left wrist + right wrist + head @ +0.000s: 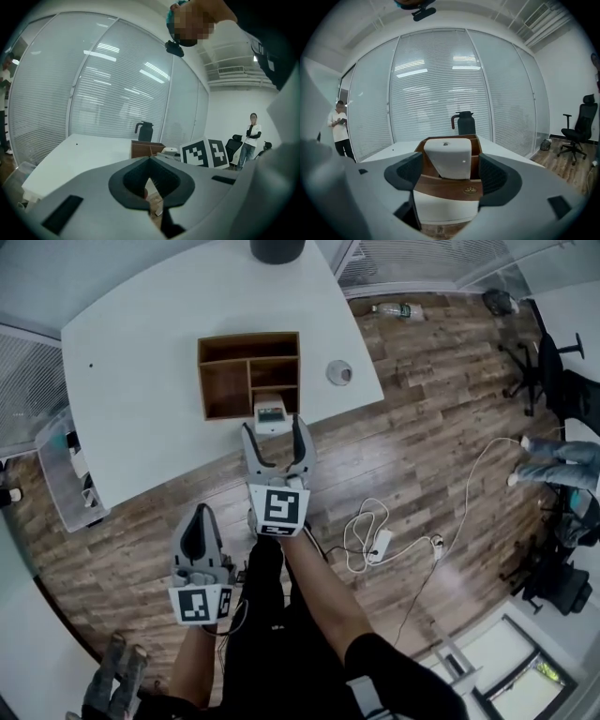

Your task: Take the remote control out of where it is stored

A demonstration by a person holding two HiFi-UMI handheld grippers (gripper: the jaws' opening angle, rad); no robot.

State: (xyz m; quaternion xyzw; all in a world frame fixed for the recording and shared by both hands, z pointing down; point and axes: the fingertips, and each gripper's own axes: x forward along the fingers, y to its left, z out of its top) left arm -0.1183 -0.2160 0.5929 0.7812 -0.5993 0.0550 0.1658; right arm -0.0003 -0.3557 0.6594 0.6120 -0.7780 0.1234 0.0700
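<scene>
Remote control [449, 157]: white plastic with a small display on its face. It stands upright in the wooden organizer [445, 187], and its upper part rises above the front wall.
Compartment: the small one at the organizer's near right, as the head view shows it.
Organizer's place: on the white tabletop [141, 352], right at its near edge and nearer the right corner than the left.
Right gripper [452, 174]: level with the remote and pointed straight at it. Its fingers [494, 176] are spread wide, one on each side of the exposed part, and hold nothing. Whether the pads have drawn level with the remote's sides, I cannot tell.
Left gripper [150, 161]: held back off the tabletop, low beside the person's leg. Its fingers are pressed together at the tips with nothing between them.
Handling, as a judgement: the remote looks light and rigid, with a smooth shell that could slip under a weak pinch.
Where to hold: across the two long side edges of the exposed upper part, a little below the top, clear of the display.
Next move calls for: a firm squeeze, then a straight upward lift so the lower end clears the front wall.
Risk: the organizer looks light and sits at the edge, so a slanted pull could drag or tip it.
Further out: a dark jug [464, 123] at the far edge, and a small round object [339, 372] towards the right edge.
</scene>
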